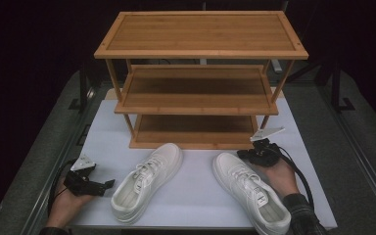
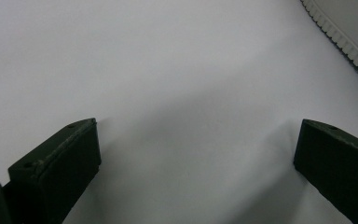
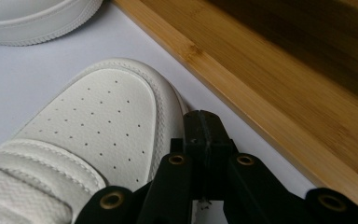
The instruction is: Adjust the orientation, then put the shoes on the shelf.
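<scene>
Two white sneakers lie on the white tabletop in front of a wooden rack. The left sneaker points up and to the right, and the right sneaker points up and to the left. My right gripper is shut with nothing between its jaws. Its tip sits just beside the perforated toe of the right sneaker, between that toe and the rack's bottom board. My left gripper rests low at the table's left, open wide over bare tabletop. The left sneaker's ribbed sole lies just ahead of it.
The three-tier bamboo rack stands at the back of the table, with nothing on its shelves. The left sneaker's toe lies beyond the right gripper. Dark floor surrounds the table on both sides.
</scene>
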